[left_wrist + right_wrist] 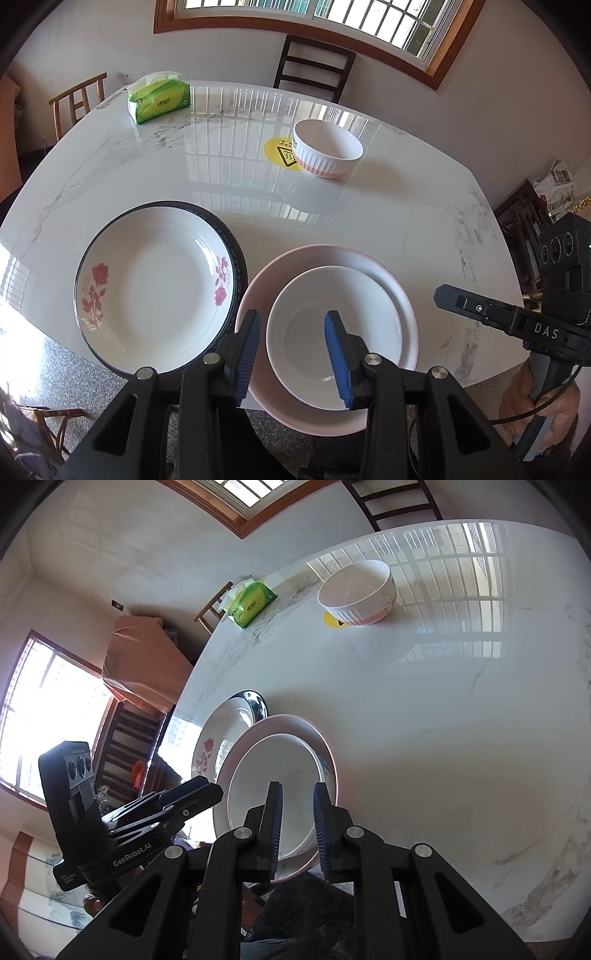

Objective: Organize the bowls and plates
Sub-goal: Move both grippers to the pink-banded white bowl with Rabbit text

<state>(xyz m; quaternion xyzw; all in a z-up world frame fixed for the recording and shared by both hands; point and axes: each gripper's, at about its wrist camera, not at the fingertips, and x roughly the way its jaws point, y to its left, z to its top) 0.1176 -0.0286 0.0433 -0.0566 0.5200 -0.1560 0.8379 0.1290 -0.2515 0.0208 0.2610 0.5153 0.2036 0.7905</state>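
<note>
A white bowl (332, 332) sits inside a pink-rimmed plate (395, 291) at the table's near edge. To its left a rose-patterned plate (155, 284) rests on a dark-rimmed plate (236, 251). A ribbed white-and-pink bowl (327, 147) stands farther back. My left gripper (293, 325) is open above the white bowl's near left side, empty. My right gripper (297, 794) is open with a narrower gap, above the near edge of the white bowl (273, 782); it also shows at the right of the left wrist view (480, 306). The ribbed bowl (356, 592) carries a rabbit print.
A green tissue pack (159, 98) lies at the table's far left. A yellow sticker (279, 153) lies beside the ribbed bowl. Chairs (314, 66) stand around the white marble table (406, 206). The table's near edge runs just under the plates.
</note>
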